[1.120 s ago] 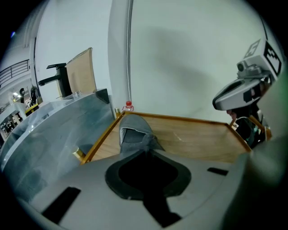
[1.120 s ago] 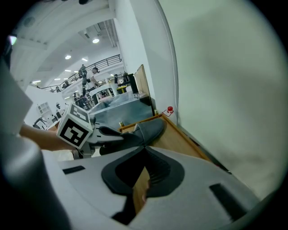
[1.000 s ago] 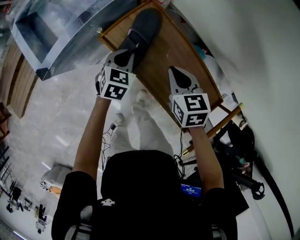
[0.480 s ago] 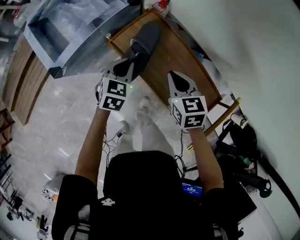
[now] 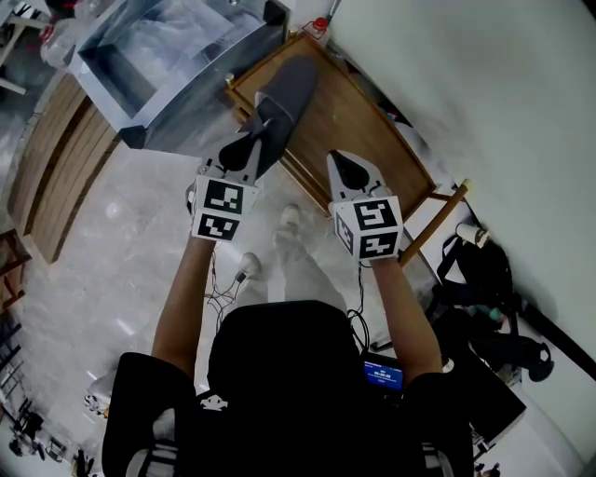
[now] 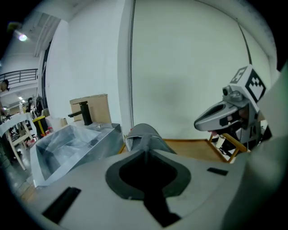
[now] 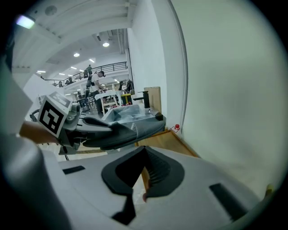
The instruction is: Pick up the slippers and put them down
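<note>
A grey slipper (image 5: 284, 88) hangs above the wooden table (image 5: 372, 130), heel toward me. My left gripper (image 5: 256, 130) is shut on the slipper's heel edge. In the left gripper view the slipper (image 6: 145, 134) pokes out just past the closed jaws (image 6: 145, 152). My right gripper (image 5: 337, 158) hovers over the table's near edge to the slipper's right; its jaws meet at the tip with nothing between them (image 7: 145, 149). From the right gripper view the slipper (image 7: 135, 129) sticks out level from the left gripper (image 7: 96, 128), off the table (image 7: 168, 139).
A metal sink wrapped in clear plastic (image 5: 149, 56) stands left of the table, with a black tap (image 6: 83, 113) behind it. The white wall runs along the table's far side. A red item (image 5: 319, 25) sits at the far corner. A wooden frame (image 5: 438, 224) and black bags (image 5: 484, 270) lie at the right.
Both grippers have risen and drawn back toward me. The slipper has come along in the left gripper and now hangs above the table. The right jaws stay empty.
</note>
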### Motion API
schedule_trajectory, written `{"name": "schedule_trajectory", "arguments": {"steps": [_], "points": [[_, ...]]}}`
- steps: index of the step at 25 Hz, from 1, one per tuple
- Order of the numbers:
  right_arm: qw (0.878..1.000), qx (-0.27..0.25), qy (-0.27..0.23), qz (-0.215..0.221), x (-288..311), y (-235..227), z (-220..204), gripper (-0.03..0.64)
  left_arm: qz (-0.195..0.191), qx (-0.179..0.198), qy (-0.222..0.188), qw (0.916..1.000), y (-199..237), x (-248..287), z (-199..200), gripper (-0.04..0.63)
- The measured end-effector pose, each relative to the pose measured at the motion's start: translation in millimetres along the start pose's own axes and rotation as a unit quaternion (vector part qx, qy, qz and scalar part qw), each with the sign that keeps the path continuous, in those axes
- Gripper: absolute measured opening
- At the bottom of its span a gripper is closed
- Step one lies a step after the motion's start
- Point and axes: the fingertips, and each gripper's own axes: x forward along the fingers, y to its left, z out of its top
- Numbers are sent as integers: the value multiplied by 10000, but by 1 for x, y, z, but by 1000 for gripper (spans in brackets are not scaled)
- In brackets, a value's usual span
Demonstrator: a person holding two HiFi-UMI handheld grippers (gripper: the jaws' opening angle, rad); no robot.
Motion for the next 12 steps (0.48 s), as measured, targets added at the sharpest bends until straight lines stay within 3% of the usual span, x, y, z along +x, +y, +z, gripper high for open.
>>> {"name": "schedule_trajectory", "arguments": {"steps": [12], "points": [[9977,-250,-621,-101,-72,77,28,-3,29,158,-328,9993,-18,-127,2,23]]}}
